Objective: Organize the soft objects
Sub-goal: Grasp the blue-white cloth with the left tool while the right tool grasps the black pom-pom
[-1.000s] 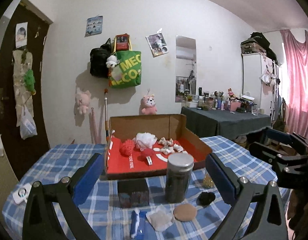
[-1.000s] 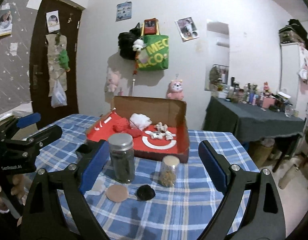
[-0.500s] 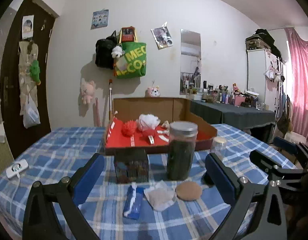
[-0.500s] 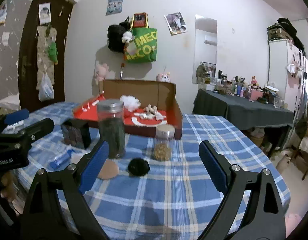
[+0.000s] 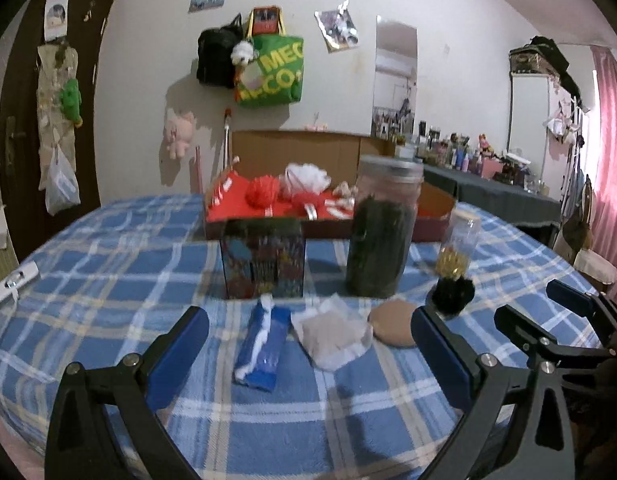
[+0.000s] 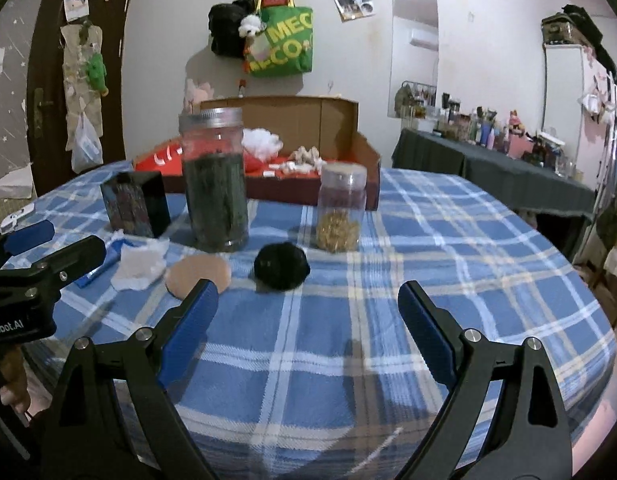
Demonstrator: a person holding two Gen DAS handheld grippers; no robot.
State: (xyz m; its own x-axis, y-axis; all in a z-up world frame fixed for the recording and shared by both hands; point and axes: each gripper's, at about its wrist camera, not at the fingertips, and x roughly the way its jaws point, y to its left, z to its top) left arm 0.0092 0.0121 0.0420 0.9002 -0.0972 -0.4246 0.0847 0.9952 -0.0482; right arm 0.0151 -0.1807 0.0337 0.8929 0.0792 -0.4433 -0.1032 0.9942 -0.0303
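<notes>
Soft items lie on the blue plaid table: a blue-and-white packet [image 5: 262,345], a white-wrapped pad [image 5: 331,331] [image 6: 139,261], a tan round sponge [image 5: 393,322] [image 6: 197,273] and a black fuzzy ball [image 5: 452,293] [image 6: 281,265]. A red-lined cardboard box [image 5: 252,216] [image 6: 350,188] behind holds red and white pompoms. My left gripper [image 5: 308,356] is open and empty, low over the table, just before the packet and pad. My right gripper [image 6: 307,320] is open and empty, a little short of the black ball.
A tall dark-filled jar [image 5: 382,232] [image 6: 214,178], a small jar of yellow bits [image 5: 457,245] [image 6: 340,208] and a dark printed box [image 5: 263,258] [image 6: 134,204] stand between the soft items and the cardboard box. A white gadget [image 5: 16,282] lies at the left table edge.
Both grippers have dropped lower and moved closer to the table; the soft items now lie just ahead of the fingers. Both stayed open.
</notes>
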